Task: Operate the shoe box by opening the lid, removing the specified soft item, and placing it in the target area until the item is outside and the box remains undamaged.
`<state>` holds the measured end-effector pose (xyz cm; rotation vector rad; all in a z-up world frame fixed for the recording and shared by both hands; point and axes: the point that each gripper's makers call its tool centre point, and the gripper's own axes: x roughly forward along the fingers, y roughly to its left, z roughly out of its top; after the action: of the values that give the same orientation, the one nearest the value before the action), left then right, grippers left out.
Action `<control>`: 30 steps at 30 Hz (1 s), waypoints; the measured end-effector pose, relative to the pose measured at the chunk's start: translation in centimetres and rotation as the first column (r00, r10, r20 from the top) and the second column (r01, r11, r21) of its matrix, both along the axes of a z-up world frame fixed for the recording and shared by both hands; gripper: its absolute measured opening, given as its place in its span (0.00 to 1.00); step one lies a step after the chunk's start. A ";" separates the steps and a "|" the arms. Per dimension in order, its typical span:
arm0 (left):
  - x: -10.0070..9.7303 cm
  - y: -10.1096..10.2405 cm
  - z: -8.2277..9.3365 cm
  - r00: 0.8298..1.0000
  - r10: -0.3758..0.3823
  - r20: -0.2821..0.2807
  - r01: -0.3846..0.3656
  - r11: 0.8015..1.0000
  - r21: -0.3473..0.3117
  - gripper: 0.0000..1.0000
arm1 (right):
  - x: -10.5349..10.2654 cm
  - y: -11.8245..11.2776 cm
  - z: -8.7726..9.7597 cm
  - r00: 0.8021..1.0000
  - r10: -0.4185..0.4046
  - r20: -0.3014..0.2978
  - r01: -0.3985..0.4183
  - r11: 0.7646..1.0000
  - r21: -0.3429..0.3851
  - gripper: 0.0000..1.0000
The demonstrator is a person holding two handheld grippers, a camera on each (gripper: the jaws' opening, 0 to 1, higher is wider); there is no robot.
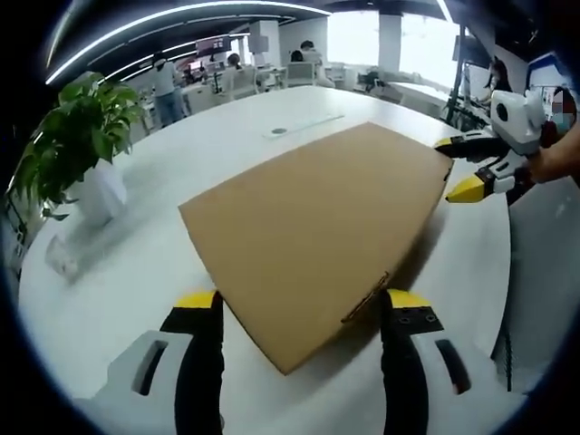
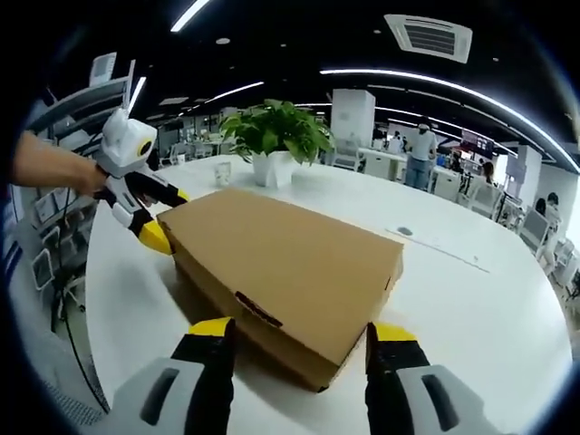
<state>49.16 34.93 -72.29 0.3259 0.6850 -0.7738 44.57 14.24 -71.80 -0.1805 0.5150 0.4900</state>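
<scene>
Two grippers at shut shoe box [image 1: 317,236] | left gripper [image 1: 304,313] jaws wide | right gripper [image 2: 299,340] jaws wide

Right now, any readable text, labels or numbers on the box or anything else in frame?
None readable.
Shoe box: plain brown cardboard, no print or label on the faces in view.
Wall screens in the background: too small and blurred to read.
Plant pot: plain white, no marking.

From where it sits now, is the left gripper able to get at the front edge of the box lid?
Probably yes. The left gripper is open, its jaws straddling the near corner of the closed shoe box, with nothing between them and the lid edge.
</scene>
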 end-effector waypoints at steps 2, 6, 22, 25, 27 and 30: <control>-0.1 0.1 0.0 1.000 0.006 0.008 -0.006 1.000 -0.003 0.70 | 0.2 -0.4 0.1 1.000 -0.008 0.003 0.008 1.000 0.000 0.51; -0.3 0.1 0.1 0.999 0.023 0.030 -0.023 1.000 -0.018 0.69 | 0.2 -0.4 0.0 1.000 -0.007 0.008 0.007 1.000 0.006 0.50; -1.2 0.1 -0.1 0.992 0.095 0.080 -0.092 0.995 -0.045 0.65 | 0.2 -0.5 -0.4 1.000 0.012 0.026 -0.012 1.000 -0.005 0.50; -1.2 0.2 -0.2 0.992 0.102 0.079 -0.098 0.994 -0.047 0.64 | 0.2 -0.4 -0.8 1.000 0.000 0.005 0.000 1.000 0.021 0.51; -1.2 0.2 -0.2 0.992 0.103 0.078 -0.099 0.994 -0.043 0.64 | 0.2 -0.4 -0.8 1.000 -0.004 0.005 0.004 1.000 0.023 0.50; -1.2 0.2 -0.2 0.991 0.111 0.076 -0.108 0.993 -0.041 0.63 | 0.1 -0.3 -0.7 1.000 -0.008 0.007 0.008 1.000 0.022 0.50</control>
<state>48.00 35.12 -72.49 0.2810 0.6091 -0.6653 44.70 13.92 -72.55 -0.1592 0.5032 0.4871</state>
